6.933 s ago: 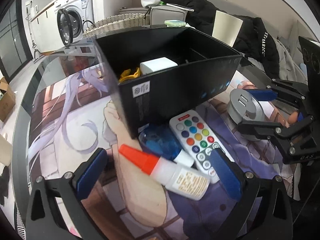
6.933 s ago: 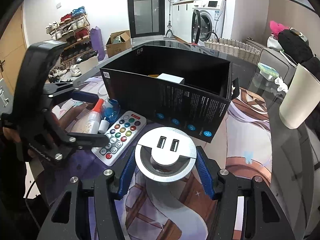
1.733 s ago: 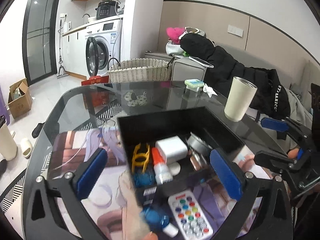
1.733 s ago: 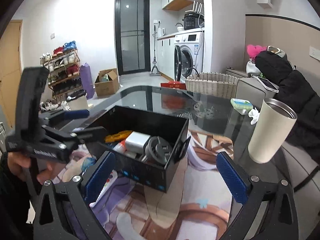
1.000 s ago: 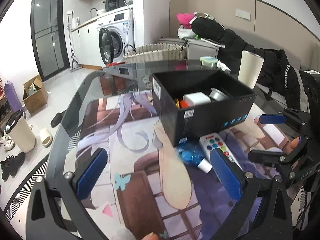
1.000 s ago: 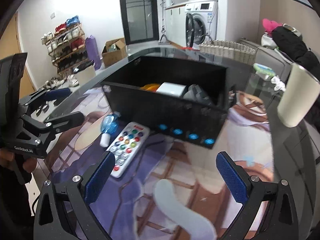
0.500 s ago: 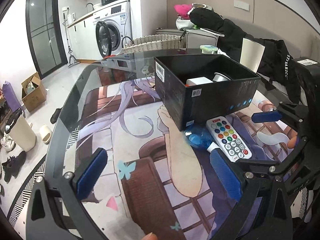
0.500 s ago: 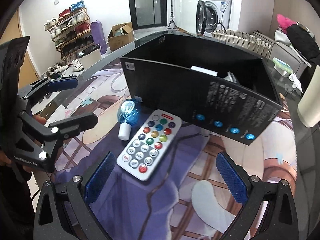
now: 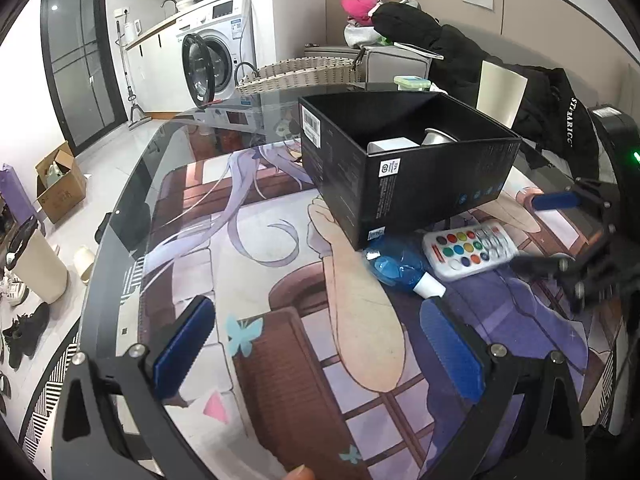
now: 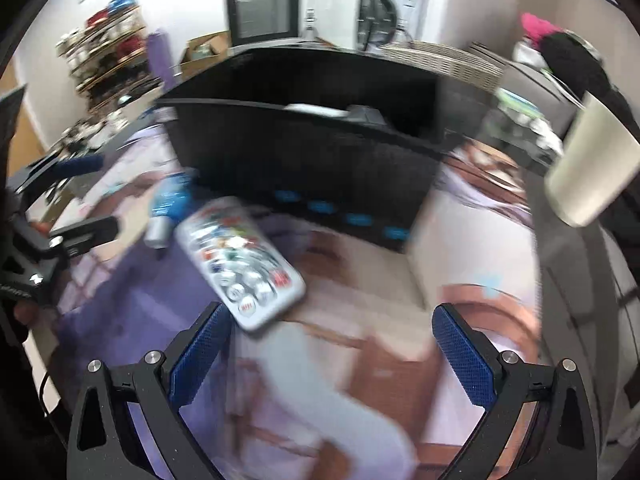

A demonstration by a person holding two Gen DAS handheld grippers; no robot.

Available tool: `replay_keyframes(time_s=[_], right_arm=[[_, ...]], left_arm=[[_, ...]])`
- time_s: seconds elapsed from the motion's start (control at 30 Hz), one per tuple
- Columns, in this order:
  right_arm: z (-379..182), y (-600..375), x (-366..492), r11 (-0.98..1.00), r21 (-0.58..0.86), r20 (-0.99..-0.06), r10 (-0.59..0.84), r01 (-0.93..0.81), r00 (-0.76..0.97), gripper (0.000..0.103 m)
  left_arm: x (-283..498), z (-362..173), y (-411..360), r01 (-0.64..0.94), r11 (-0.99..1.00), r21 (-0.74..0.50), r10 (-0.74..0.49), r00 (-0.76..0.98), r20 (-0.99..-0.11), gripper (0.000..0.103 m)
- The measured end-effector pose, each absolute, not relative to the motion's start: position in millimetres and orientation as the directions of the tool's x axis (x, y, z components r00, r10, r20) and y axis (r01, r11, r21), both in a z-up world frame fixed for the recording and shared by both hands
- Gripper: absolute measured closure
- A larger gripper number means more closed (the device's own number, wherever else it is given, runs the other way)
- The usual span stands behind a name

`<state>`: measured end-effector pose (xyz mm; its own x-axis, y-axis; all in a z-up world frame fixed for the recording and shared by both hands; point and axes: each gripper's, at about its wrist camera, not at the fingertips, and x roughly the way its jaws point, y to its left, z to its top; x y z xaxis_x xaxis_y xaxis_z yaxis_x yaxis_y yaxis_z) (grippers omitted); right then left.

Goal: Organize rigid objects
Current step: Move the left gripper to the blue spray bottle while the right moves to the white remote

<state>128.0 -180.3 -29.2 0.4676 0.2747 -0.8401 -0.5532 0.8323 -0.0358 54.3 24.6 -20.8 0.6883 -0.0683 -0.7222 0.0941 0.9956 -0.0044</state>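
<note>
Both tongs, left (image 9: 316, 344) and right (image 10: 332, 344), gape empty; right blurred beside remote (image 10: 240, 258), risks knocking it into bottle (image 10: 166, 208).

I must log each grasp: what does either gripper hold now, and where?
Nothing. Left gripper and right gripper have jaws open and empty; the remote lies on the mat.

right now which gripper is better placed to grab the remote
Right, probably. The right gripper is open with the remote just ahead of its left finger, while the left gripper sits further back, nearer the blue bottle.
</note>
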Motion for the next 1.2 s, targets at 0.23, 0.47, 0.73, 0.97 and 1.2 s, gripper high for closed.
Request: replay_keyframes(time_s=[0.23,0.47,0.73,0.97,1.2], right_arm=[[-25.4,-179.0,138.4,0.853,0.009,-0.832,0.296,-0.522,0.469,0.000],[-30.9,-137.3,118.9,0.784,0.012,-0.831,0.354,-0.621,0.430,0.000],[-32.0,-111.0,118.2,0.767,0.005,-0.827,0.364,-0.642,0.428,0.000],[-32.4,-116.0,132.3,0.785,0.009,-0.824,0.357,-0.620,0.440,0.000],[-33.5,-118.6,131.9,0.787,0.006,-0.823,0.354,-0.617,0.443,0.001]], left_arm=[[54.2,-22.8,22.0,0.106,0.994,-0.005,-0.076,0.682,-0.727,0.000],[54.5,-23.3,27.5,0.101,0.994,-0.034,-0.093,0.677,-0.730,0.000],[55.7,-23.5,28.2,0.102,0.994,-0.042,-0.100,0.674,-0.732,0.000],[57.1,-25.1,28.7,0.103,0.994,-0.042,-0.101,0.669,-0.736,0.000],[60.0,-28.0,27.4,0.105,0.994,-0.044,-0.102,0.654,-0.750,0.000]])
